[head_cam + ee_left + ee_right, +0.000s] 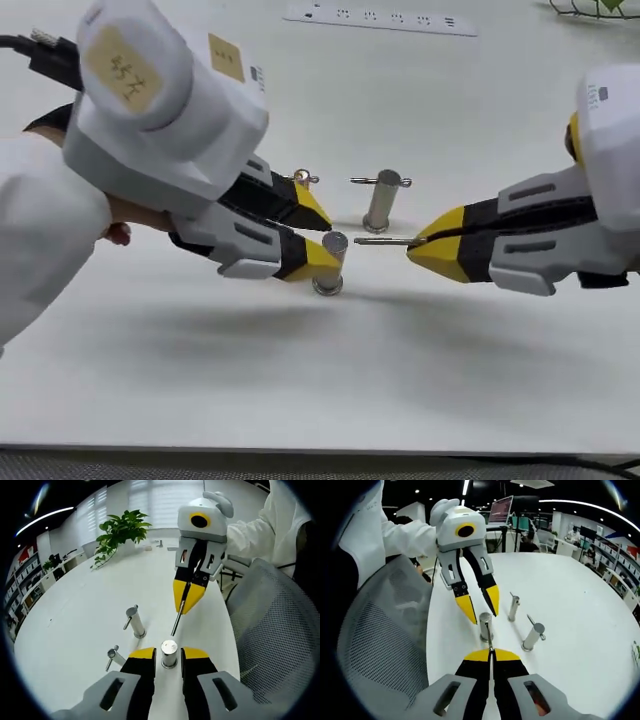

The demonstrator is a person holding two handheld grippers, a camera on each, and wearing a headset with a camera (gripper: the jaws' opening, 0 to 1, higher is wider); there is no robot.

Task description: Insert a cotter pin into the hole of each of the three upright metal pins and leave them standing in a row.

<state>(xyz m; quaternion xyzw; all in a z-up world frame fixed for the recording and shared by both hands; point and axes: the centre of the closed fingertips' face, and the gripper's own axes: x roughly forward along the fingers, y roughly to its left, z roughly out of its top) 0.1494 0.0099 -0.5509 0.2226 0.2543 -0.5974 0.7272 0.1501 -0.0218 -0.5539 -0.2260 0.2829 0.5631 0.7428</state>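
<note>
Three upright metal pins stand on the white table. The near pin (330, 275) (169, 652) (485, 625) stands between the jaws of my open left gripper (330, 238) (169, 653) (481, 611), with a small gap on each side. My right gripper (412, 245) (490, 652) (185, 607) is shut on a cotter pin (378, 241) (177, 620) (489, 640), whose free end reaches the top of the near pin. The middle pin (380, 205) (135, 622) (513, 607) and the far pin (114, 655) (534, 636) each carry a cotter pin through them.
A white power strip (380, 18) lies at the table's far side. The table's front edge (300, 450) runs close below the grippers. A grey mesh chair (270, 620) (385, 630) stands beside the table, and a potted plant (120, 530) sits at its far end.
</note>
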